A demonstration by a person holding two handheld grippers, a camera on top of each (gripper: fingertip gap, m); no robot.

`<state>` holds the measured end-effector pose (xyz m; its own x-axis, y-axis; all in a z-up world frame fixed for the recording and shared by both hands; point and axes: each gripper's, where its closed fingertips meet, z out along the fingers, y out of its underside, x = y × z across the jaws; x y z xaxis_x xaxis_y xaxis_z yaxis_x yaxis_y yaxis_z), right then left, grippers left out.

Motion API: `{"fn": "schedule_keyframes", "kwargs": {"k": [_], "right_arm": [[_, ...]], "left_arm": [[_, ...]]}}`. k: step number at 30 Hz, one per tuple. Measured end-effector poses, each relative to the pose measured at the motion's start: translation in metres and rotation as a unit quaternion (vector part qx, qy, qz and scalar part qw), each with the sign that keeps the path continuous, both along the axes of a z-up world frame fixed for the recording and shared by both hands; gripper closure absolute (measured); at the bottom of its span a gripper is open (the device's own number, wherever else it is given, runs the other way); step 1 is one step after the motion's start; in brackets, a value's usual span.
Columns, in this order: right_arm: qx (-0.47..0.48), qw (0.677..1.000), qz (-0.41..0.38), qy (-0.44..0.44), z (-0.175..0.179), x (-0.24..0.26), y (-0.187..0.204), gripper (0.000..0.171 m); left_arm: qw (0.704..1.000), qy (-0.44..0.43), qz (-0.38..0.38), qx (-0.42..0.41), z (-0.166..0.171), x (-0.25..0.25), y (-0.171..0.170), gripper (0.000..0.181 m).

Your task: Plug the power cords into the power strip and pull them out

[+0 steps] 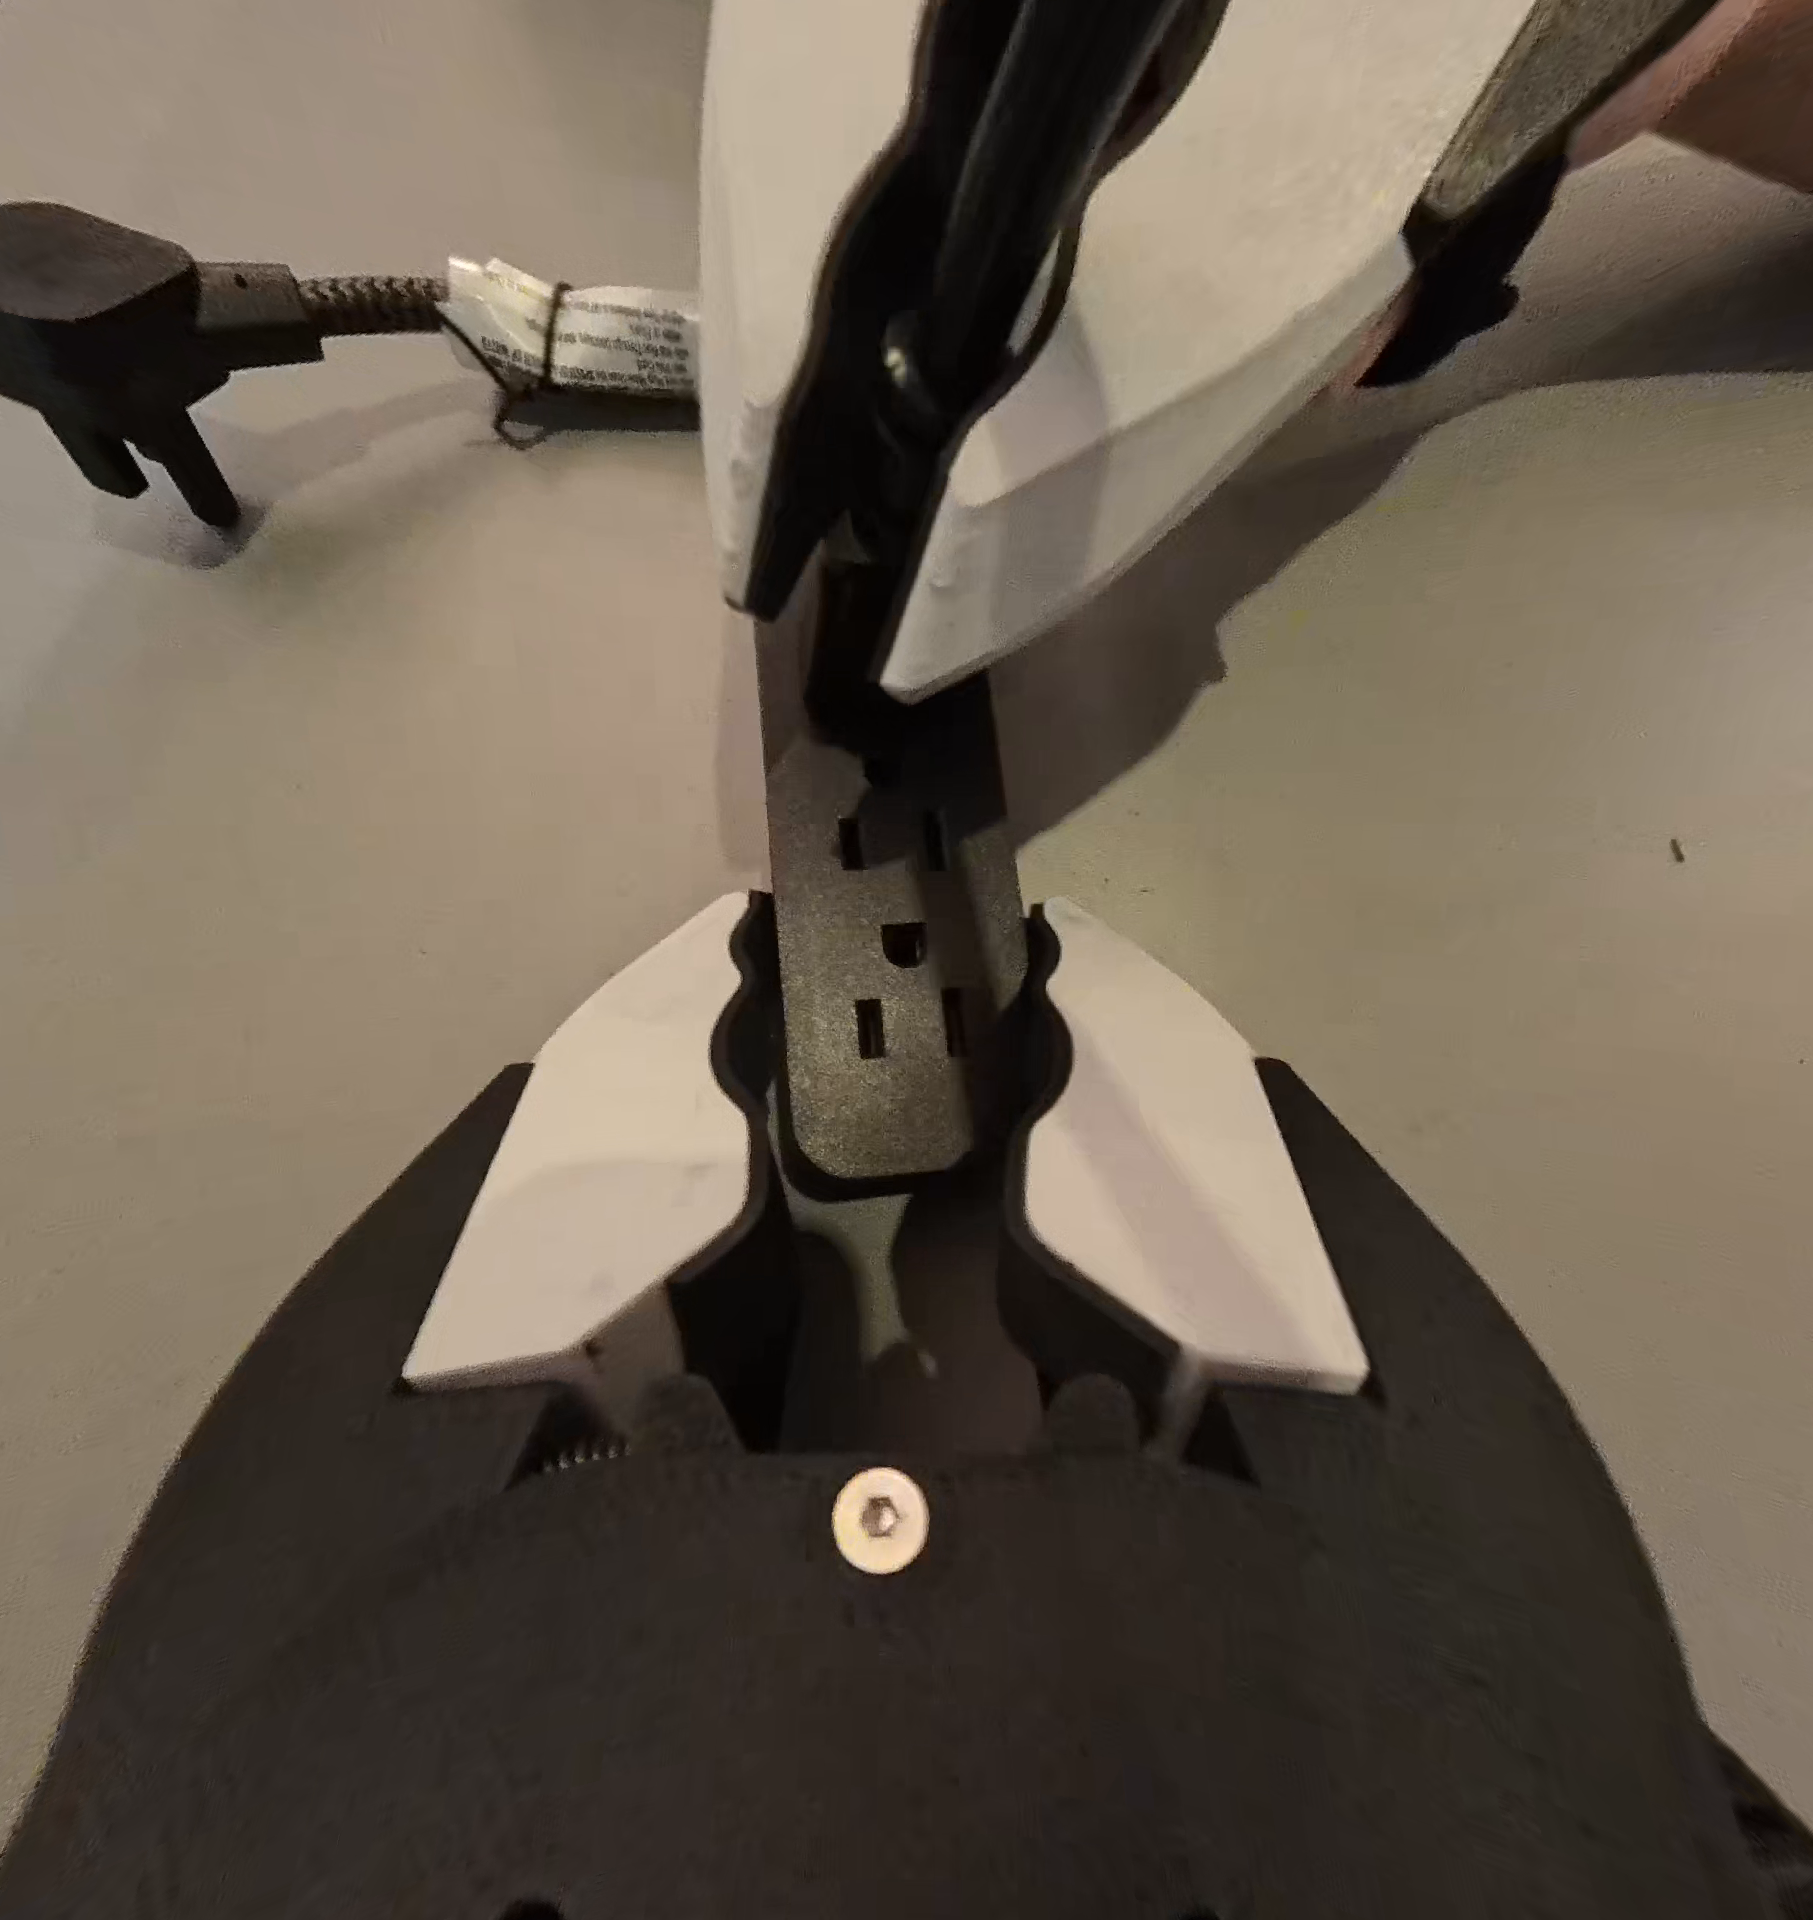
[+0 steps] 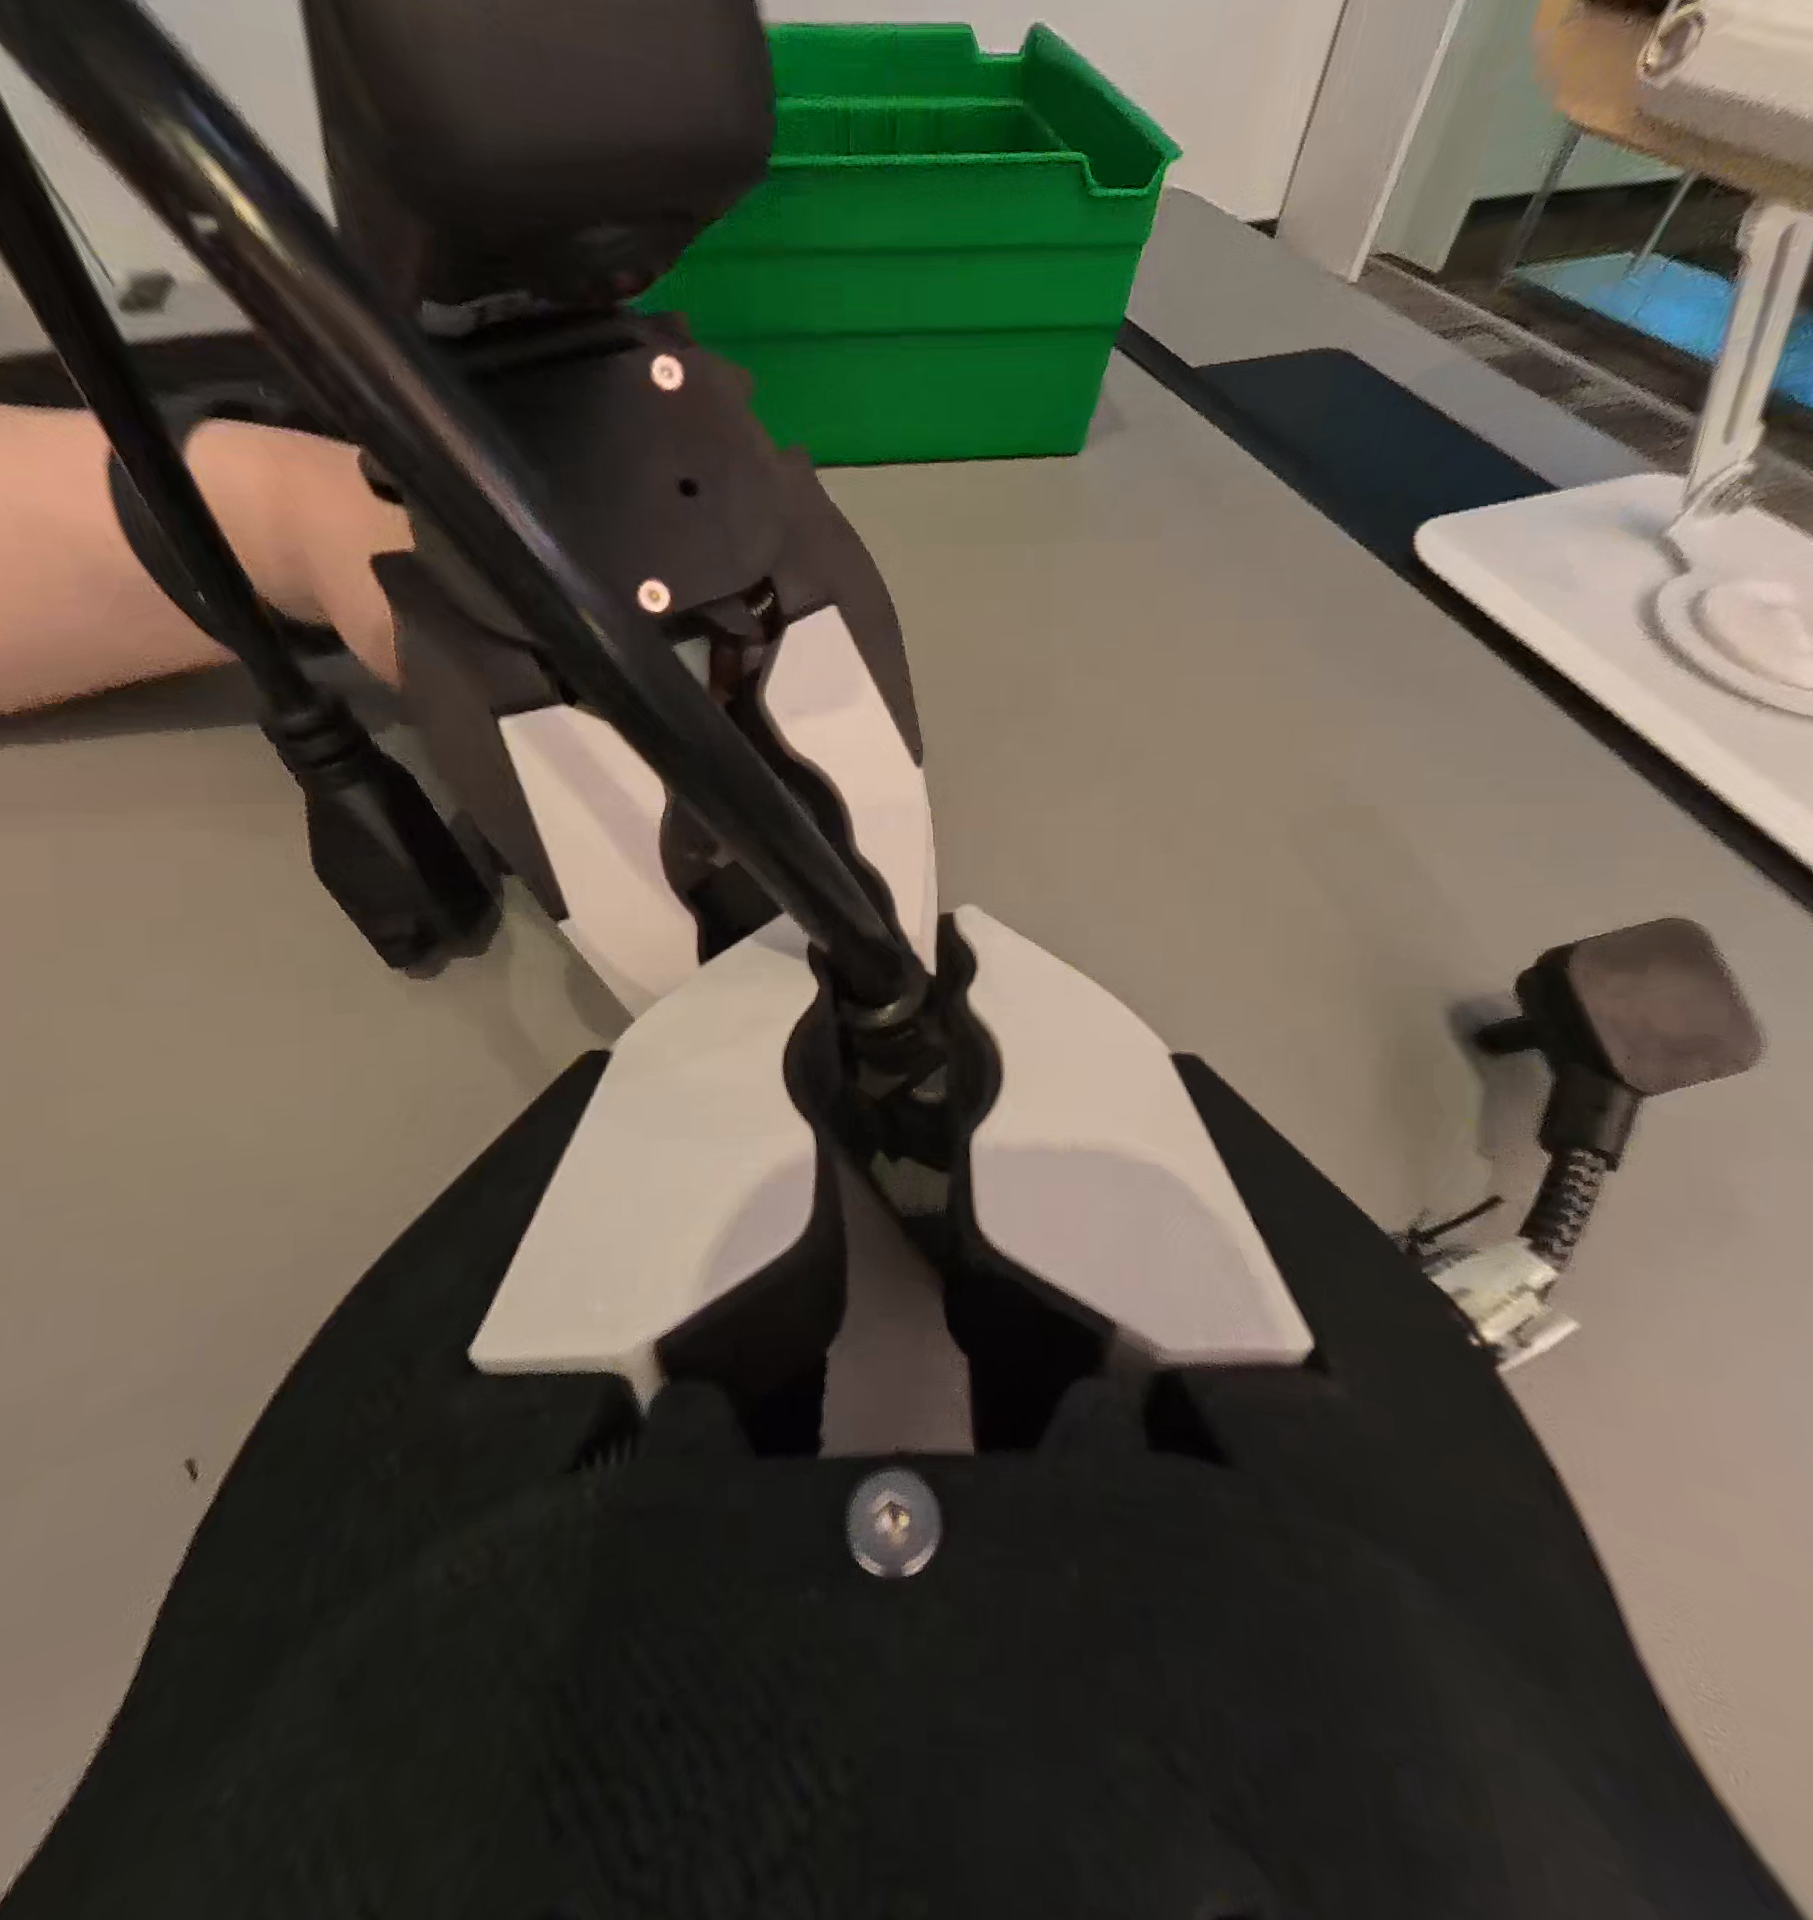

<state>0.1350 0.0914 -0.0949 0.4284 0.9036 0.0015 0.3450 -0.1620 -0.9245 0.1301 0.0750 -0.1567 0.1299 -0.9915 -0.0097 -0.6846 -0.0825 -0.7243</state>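
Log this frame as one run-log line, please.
left gripper: shut on power strip | right gripper: shut on black plug, over the strip | spare plug: loose on table

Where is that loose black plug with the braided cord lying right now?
The loose black plug lies on the grey table, at the upper left in the left wrist view and the right edge in the right wrist view, apart from the power strip and both tools.
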Motion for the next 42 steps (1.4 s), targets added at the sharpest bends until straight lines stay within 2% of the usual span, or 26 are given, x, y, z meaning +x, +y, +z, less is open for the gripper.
{"fn": "schedule_keyframes", "kwargs": {"k": [3,5,6,8,10,13,20,23,28,35,37,41,42], "right_arm": [[-0.028,0.999,-0.033,0.000,-0.002,0.000,0.009,0.154],[-0.028,0.998,-0.050,0.004,-0.002,0.000,0.011,0.155],[-0.034,0.998,-0.057,0.004,-0.002,0.000,0.012,0.155],[-0.044,0.996,-0.071,0.010,-0.002,0.001,0.014,0.155],[-0.050,0.996,-0.074,0.017,-0.002,0.001,0.015,0.155],[-0.050,0.996,-0.071,0.024,-0.002,0.002,0.014,0.155],[0.013,0.998,-0.062,-0.027,-0.002,0.005,0.013,0.155],[0.045,0.996,-0.032,-0.064,-0.003,0.005,0.008,0.156],[0.036,0.998,0.053,-0.018,-0.002,0.010,-0.005,0.151],[0.036,0.994,0.096,0.019,0.000,0.017,-0.007,0.151],[0.006,0.995,0.094,0.035,0.000,0.015,-0.008,0.153],[0.011,0.996,0.078,0.046,0.001,0.003,-0.007,0.153],[0.013,0.996,0.065,0.054,0.001,-0.001,-0.005,0.153]], "left_arm": [[0.999,-0.043,0.033,0.005,0.016,0.005,0.003,0.139],[0.994,-0.096,0.039,0.019,0.038,0.011,0.003,0.153],[0.994,-0.101,0.041,0.026,0.041,0.012,0.005,0.153],[0.997,-0.054,0.051,0.014,0.022,0.008,0.012,0.151],[0.995,-0.089,0.049,-0.021,0.024,0.014,0.010,0.160],[0.996,-0.082,0.028,0.023,0.024,0.017,0.011,0.167],[0.996,-0.084,0.025,0.023,0.023,0.019,0.010,0.165],[0.996,-0.086,0.005,0.004,0.023,0.019,0.006,0.165],[0.995,-0.089,-0.036,-0.030,0.023,0.016,-0.002,0.165],[0.994,-0.085,-0.057,-0.038,0.024,0.013,-0.004,0.167],[0.995,-0.071,-0.061,-0.045,0.023,0.002,-0.001,0.181],[0.991,-0.084,-0.083,-0.070,0.025,-0.014,-0.004,0.180],[0.991,-0.088,-0.074,-0.074,0.027,-0.011,-0.003,0.158]]}}
